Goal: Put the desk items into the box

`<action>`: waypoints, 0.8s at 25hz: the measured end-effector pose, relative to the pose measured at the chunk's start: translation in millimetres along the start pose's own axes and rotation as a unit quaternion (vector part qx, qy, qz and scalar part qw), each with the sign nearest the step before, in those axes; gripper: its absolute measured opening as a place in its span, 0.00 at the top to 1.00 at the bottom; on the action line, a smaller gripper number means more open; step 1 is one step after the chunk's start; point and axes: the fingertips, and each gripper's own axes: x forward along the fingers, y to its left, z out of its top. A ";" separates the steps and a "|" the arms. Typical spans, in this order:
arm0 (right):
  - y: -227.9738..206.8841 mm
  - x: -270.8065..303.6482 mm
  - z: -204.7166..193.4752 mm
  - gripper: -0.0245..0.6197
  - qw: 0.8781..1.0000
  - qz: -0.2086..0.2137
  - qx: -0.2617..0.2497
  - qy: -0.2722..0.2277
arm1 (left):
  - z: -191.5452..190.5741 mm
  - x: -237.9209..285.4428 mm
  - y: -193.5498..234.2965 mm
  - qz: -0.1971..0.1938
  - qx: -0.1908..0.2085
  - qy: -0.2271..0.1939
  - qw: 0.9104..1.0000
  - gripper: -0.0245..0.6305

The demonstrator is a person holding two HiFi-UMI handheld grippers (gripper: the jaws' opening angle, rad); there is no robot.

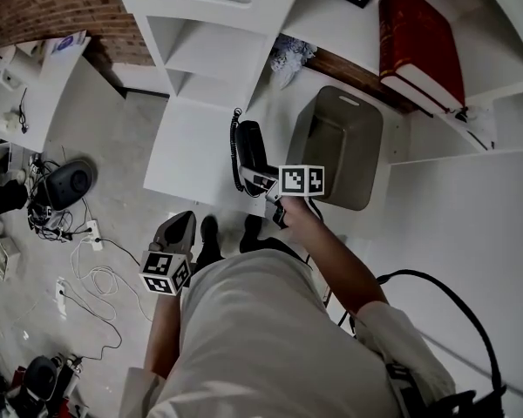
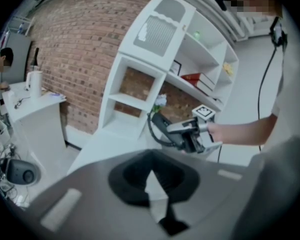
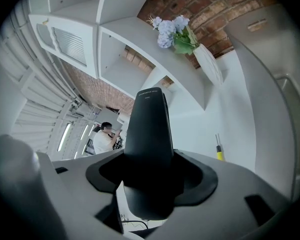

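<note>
My right gripper point(image 1: 255, 175) is shut on a black handset-like device point(image 1: 248, 146) with a black cord point(image 1: 236, 151), held over the white desk point(image 1: 187, 164) just left of the grey open box point(image 1: 342, 146). In the right gripper view the device point(image 3: 149, 139) stands up between the jaws of that gripper point(image 3: 150, 189), and the box wall point(image 3: 272, 59) rises at the right. A yellow-tipped pen point(image 3: 219, 152) lies on the desk. My left gripper point(image 1: 183, 222) hangs low beside the person's hip, jaws together and nothing in them. The left gripper view shows the right gripper point(image 2: 192, 132) with the device point(image 2: 160, 122).
White shelving point(image 1: 205, 46) stands behind the desk, with a vase of flowers point(image 1: 288, 56) and a red book point(image 1: 418, 42) on it. Cables and a power strip point(image 1: 85, 233) litter the floor at the left. A second white desk point(image 2: 32, 109) stands further left.
</note>
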 end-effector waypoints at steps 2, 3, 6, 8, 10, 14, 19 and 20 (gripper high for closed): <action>3.9 -8.3 4.9 0.55 1.000 0.003 -0.002 -0.007 | 3.8 1.8 -1.9 -0.003 0.003 -0.002 1.000 0.96; 5.5 -12.7 7.5 0.55 1.000 0.004 -0.004 -0.012 | 5.8 2.9 -3.0 -0.005 0.004 -0.003 1.000 0.96; 7.8 -26.5 14.7 0.55 1.000 0.009 -0.003 -0.024 | 10.6 6.6 -7.4 -0.008 0.011 -0.006 1.000 0.96; 8.4 -35.4 18.2 0.55 0.999 0.011 -0.002 -0.033 | 12.5 8.7 -10.0 -0.011 0.015 -0.006 1.000 0.96; 8.0 -44.4 21.1 0.55 0.999 0.013 0.001 -0.041 | 13.8 10.9 -12.8 -0.015 0.018 -0.005 1.000 0.96; 0.3 -63.5 27.2 0.55 0.998 0.011 0.011 -0.060 | 14.2 16.5 -19.4 -0.023 0.025 -0.001 0.999 0.96; -9.2 -86.5 35.3 0.55 0.997 0.011 0.021 -0.080 | 15.3 22.7 -25.8 -0.030 0.031 0.004 0.999 0.96; -9.9 -90.4 37.1 0.55 0.996 0.012 0.024 -0.084 | 15.8 23.9 -27.0 -0.032 0.032 0.005 0.999 0.96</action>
